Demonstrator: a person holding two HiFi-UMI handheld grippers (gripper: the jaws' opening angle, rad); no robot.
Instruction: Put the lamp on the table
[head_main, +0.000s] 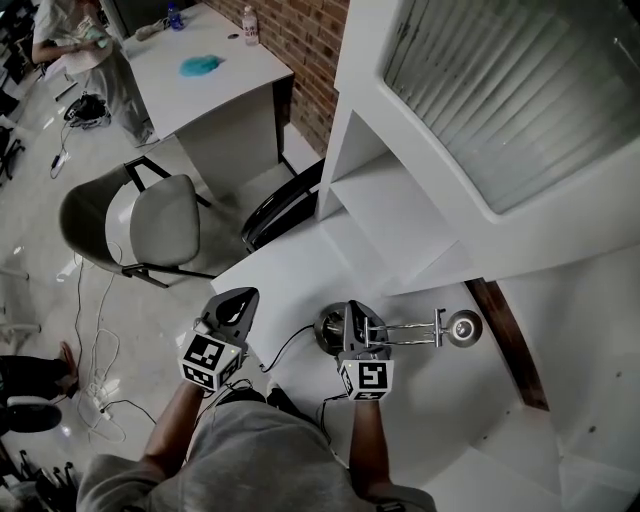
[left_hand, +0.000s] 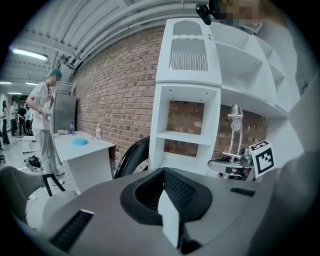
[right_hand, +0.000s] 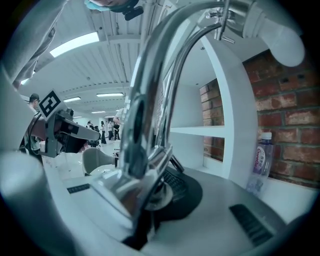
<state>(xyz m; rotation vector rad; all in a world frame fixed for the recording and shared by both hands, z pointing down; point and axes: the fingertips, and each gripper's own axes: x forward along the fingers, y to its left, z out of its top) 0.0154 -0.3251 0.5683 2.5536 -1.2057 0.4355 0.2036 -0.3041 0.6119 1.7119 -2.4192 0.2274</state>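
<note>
White and mostly bare, the desk runs in front of a white shelf unit that stands against a brick wall, and both hands are over its near part. The lamp, a chrome one with a thin double stem, is in the right gripper. Its jaws are closed fully on the lower stem, just beside the round foot. From this grip the long axis of the lamp goes away to the right in the head view, and it ends in the small lamp head, which is near the shelf unit. In the right gripper view the stem climbs up and forward out of the jaws, so I judge the lamp is closer to upright than to lying. How much it leans, and whether the foot already touches the desk, I cannot tell. The left gripper is just beside the foot, on its left. Its jaws are together with nothing between them, and it does not touch the lamp. The coming move therefore belongs to the right hand: to bring the foot flat on the desk with the stem above it.
</note>
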